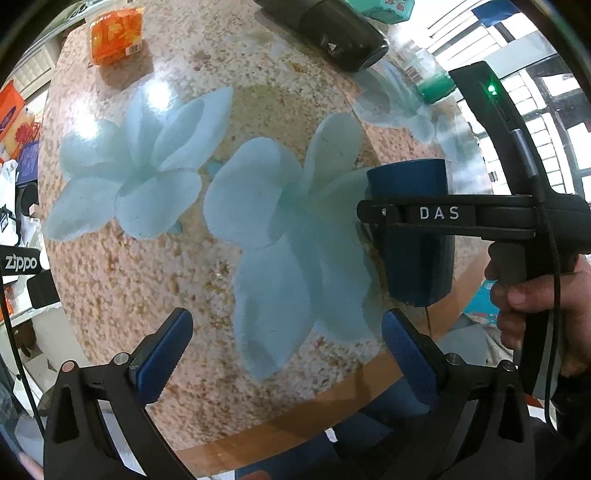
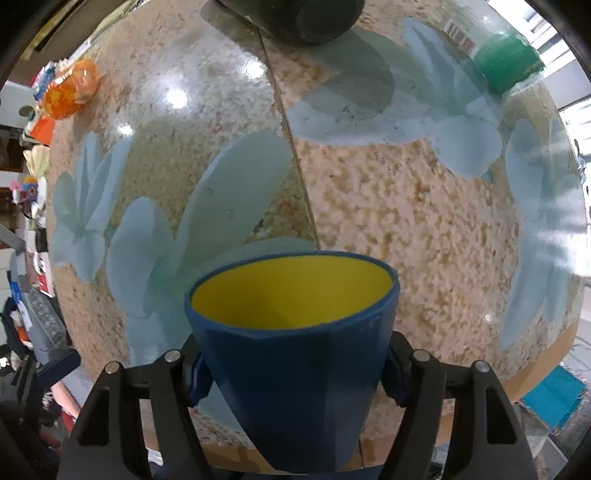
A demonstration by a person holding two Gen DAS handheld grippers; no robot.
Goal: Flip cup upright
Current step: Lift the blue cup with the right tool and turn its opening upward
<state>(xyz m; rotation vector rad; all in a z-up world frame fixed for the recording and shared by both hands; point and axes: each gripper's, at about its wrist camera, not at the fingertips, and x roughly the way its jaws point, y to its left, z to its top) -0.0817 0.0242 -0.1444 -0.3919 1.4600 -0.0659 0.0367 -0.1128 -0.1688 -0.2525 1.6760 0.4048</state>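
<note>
A dark blue cup (image 2: 291,373) with a yellow inside is held between the blue pads of my right gripper (image 2: 295,373), which is shut on its lower body. Its mouth points up and away from the camera. In the left wrist view the same cup (image 1: 417,251) hangs at the right, above the table near its front edge, clamped by my right gripper (image 1: 417,218) marked DAS. My left gripper (image 1: 284,354) is open and empty, low over the table's front, left of the cup.
The table (image 1: 147,280) has a speckled top with pale blue flowers. An orange packet (image 1: 116,35) lies far left. A black cylinder (image 1: 332,33) lies at the back, a green-based bottle (image 1: 424,77) at the back right.
</note>
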